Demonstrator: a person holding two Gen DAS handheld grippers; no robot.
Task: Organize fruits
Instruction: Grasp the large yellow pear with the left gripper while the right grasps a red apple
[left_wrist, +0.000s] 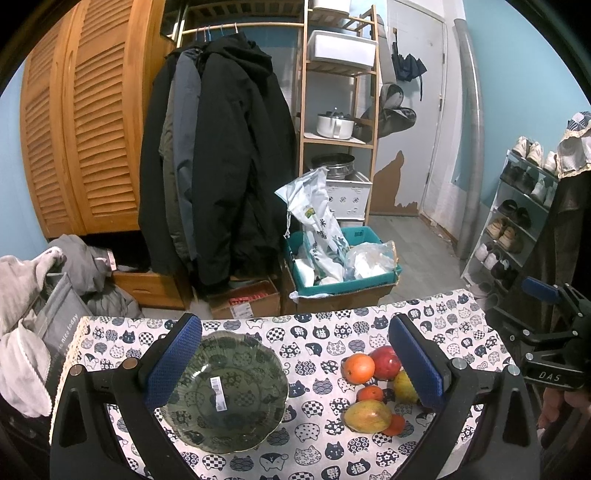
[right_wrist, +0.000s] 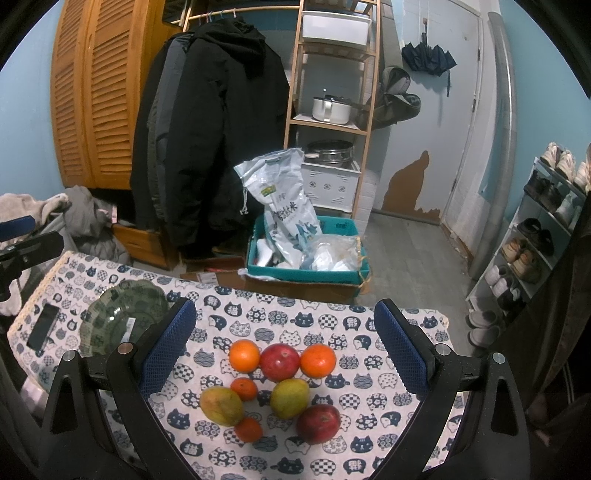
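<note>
Both tongs released, holding nothing. Right gripper (right_wrist: 284, 354) hovers over fruit cluster (right_wrist: 275, 384) on cat-print tablecloth (right_wrist: 369, 450); left gripper (left_wrist: 295, 362) hovers beside green glass bowl (left_wrist: 225, 391), fruit to its right.

The bowl (left_wrist: 225, 391) looks like dark green glass, glossy, with a paper label. The tablecloth (right_wrist: 295, 317) is matt printed cloth. The gripper pads (left_wrist: 173, 362) have rough blue textured rubber on matt black plastic. The red apple (right_wrist: 279, 361) has smooth shiny skin.
</note>
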